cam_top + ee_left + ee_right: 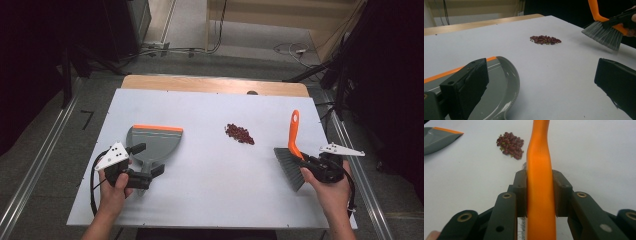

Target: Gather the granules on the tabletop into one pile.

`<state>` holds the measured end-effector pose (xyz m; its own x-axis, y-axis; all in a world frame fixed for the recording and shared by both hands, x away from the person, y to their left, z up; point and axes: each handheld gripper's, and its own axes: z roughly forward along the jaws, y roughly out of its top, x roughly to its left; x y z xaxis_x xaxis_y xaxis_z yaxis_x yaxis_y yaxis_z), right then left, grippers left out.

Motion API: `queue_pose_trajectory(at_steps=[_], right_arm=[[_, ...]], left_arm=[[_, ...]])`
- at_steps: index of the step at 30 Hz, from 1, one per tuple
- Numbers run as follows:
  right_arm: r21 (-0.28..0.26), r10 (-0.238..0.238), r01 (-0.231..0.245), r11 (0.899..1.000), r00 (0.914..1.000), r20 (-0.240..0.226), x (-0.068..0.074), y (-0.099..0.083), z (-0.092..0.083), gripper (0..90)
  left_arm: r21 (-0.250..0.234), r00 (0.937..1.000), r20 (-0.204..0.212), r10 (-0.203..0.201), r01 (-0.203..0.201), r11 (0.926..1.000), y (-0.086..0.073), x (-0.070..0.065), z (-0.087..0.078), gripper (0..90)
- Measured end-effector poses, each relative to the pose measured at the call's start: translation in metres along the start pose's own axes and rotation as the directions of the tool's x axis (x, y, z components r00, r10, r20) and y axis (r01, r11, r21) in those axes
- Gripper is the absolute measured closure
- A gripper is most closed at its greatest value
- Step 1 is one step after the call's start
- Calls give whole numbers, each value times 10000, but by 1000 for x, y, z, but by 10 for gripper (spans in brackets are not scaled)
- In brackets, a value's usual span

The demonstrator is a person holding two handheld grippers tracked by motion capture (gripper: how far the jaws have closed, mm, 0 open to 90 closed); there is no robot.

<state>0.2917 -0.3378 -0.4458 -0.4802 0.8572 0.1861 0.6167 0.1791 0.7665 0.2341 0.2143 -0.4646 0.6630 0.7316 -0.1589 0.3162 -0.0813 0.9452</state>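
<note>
A grey dustpan [152, 142] with an orange lip lies on the left of the white table [210, 195], its handle pointing toward me. My left gripper [148, 159] stands open, one jaw on each side of that handle. In the left gripper view the pan [499, 72] lies under the left jaw, and the jaws stand wide apart. A small pile of red beans [239, 134] [545, 40] [510, 142] sits mid-table. At the right, my right gripper [306, 161] [540, 177] is shut on the orange handle of a brush [295, 130] [540, 157]. Its grey bristles [602, 35] hang just above the table.
The wooden table edge [215, 84] runs along the far side. Beyond it are floor cables [190, 50] and dark stands. Metal rails [40, 165] flank the table on both sides. A corner of the dustpan [439, 136] shows at the top left of the right gripper view.
</note>
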Motion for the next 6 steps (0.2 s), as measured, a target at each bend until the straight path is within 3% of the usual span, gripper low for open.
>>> queue_pose_trajectory(at_steps=[6], right_arm=[[0,131,-131,9999,9999,-69,-5,-1,1,678]], left_arm=[[-124,10000,-70,-25,24,9999,0,0,-2,0]])
